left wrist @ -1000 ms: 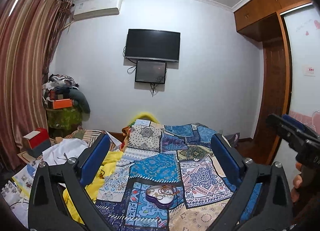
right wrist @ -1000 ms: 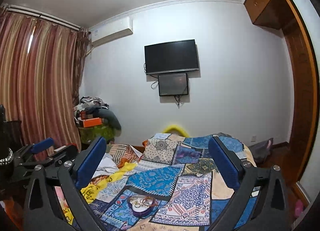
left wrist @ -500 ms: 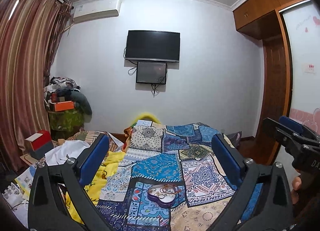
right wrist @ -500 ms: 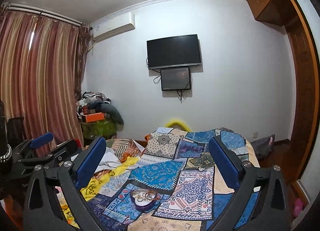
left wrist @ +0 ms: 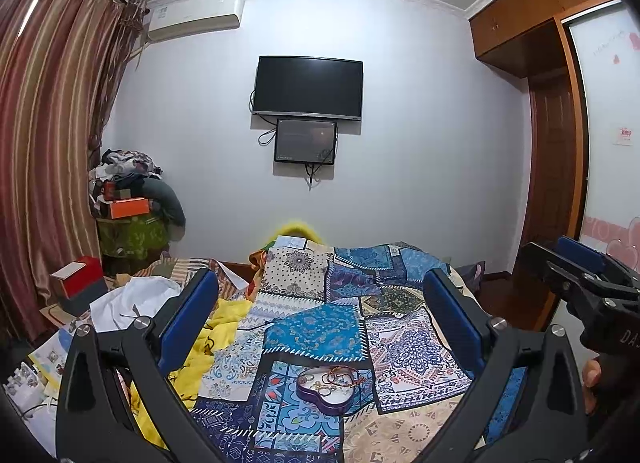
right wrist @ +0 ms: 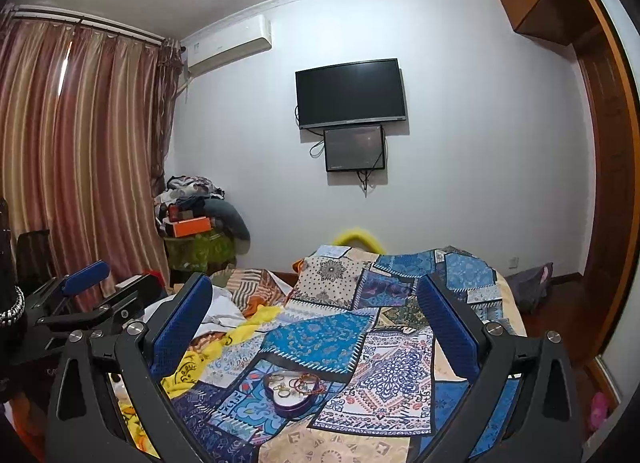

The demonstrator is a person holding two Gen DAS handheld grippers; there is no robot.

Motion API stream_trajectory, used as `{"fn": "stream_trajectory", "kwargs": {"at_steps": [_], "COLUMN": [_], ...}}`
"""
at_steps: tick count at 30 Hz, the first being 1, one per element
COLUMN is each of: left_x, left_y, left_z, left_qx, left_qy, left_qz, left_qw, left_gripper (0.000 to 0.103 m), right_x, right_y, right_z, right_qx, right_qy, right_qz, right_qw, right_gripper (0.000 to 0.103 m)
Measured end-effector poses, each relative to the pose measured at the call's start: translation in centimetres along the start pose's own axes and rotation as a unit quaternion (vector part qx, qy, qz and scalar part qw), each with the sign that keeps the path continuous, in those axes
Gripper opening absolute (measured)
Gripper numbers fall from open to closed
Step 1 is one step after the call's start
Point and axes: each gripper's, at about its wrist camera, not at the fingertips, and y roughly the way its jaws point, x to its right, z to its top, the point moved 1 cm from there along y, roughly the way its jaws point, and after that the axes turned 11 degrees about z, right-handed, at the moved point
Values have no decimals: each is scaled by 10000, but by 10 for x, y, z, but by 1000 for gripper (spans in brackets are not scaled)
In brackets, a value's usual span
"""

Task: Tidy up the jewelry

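A purple heart-shaped tin [left wrist: 331,390] lies on the patchwork bedspread [left wrist: 320,327], holding several rings and red and gold bangles; it also shows in the right wrist view [right wrist: 295,391]. My left gripper [left wrist: 320,315] is open and empty, held above and short of the tin. My right gripper [right wrist: 316,317] is open and empty, also above the bed. Each gripper shows at the edge of the other's view: the right one [left wrist: 580,283], the left one [right wrist: 88,295].
A yellow cloth [left wrist: 212,339] and white clothes [left wrist: 132,299] lie on the bed's left side. A red box [left wrist: 78,275] and a clothes pile [left wrist: 132,199] stand by the curtain. A TV [left wrist: 309,89] hangs on the far wall; a wardrobe [left wrist: 560,143] is right.
Both grippers have tilted slightly, so the bed and tin sit a little lower and nearer in view. Both stay open and empty.
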Motion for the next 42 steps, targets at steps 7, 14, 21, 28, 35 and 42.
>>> {"fn": "stream_trajectory", "kwargs": {"at_steps": [7,14,21,28,35,42], "left_x": [-2,-2,0,0,-2,1], "left_y": [5,5,6,7,8,8], "left_z": [1,0,0,-1,-1,-1], "left_qx": [-39,-46,-43,-57,-81,-88], "left_qy": [-35,-29,15,-7,-76,-40], "left_qz": [7,5,-42,-76,-102,-127], "left_qw": [10000,10000,10000,10000,9999,9999], "left_gripper": [103,103,103,103,103,103], "right_x": [-1,0,3,4,4,4], "right_y": [0,-1,-1,-1,-1,0], "right_z": [1,2,0,-1,-1,-1], "right_qx": [-20,-26,-45,-54,-55,-61], "right_qy": [-27,-3,40,65,67,64], "right_qz": [-12,-9,-25,-31,-32,-42], "right_qw": [10000,10000,10000,10000,10000,10000], "right_gripper": [102,102,102,102,102,102]}}
